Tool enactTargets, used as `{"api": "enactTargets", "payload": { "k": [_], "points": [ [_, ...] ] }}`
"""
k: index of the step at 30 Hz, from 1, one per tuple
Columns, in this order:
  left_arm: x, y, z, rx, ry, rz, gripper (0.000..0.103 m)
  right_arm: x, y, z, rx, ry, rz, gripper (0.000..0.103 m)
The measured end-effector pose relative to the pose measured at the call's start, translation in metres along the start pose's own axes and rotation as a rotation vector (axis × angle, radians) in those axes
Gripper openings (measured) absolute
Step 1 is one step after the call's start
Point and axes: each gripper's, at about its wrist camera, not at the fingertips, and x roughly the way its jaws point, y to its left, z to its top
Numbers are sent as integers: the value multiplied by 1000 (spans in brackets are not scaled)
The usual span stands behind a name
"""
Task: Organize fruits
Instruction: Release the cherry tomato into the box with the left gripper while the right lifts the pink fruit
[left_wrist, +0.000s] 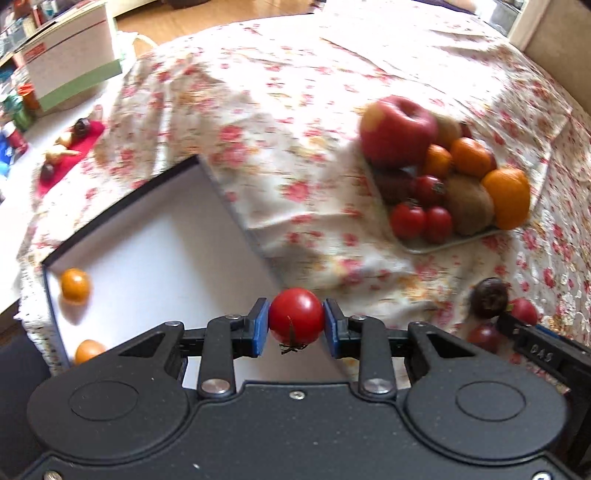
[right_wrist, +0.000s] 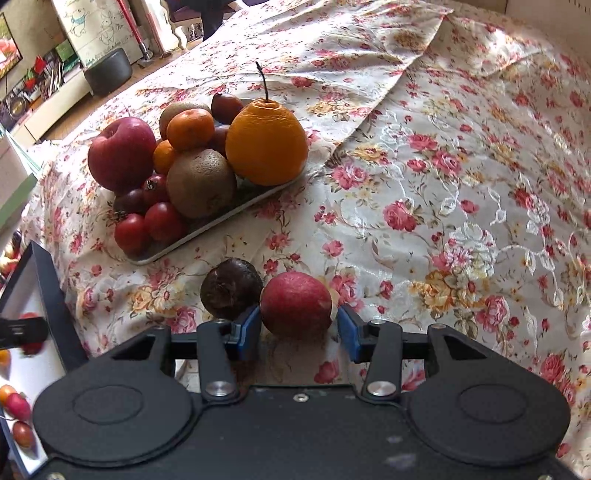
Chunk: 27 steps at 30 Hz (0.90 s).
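Tomato (left_wrist: 296, 320) pinched between left jaws; red fruit (right_wrist: 295, 304) between open right jaws, ungripped.

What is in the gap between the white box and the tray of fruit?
Only bare flowered tablecloth lies between the white box and the fruit tray, as the left wrist view shows.

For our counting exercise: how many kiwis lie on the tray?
2. Front kiwi beside the large orange; back kiwi behind the mandarin, both on the tray. More may be hidden.
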Motion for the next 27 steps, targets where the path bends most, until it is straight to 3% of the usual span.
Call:
{"api": "enactTargets", "payload": {
  "k": [6, 14, 18, 21, 27],
  "points": [
    [-5, 43, 0, -52, 12, 60, 40, -2, 3, 4, -22, 12, -1, 41],
    [6, 81, -3, -152, 70, 56, 40, -36, 4, 7, -21, -29, -20, 41],
    [15, 86, -6, -177, 77, 97, 40, -64, 20, -1, -61, -52, 49, 41],
    [18, 90, -7, -194, 89, 78, 40, -81, 45, -14, -126, -54, 125, 41],
    [21, 96, -7, -221, 114, 90, 41, -96, 104, -47, -270, 1, 272, 41]
  ]
}}
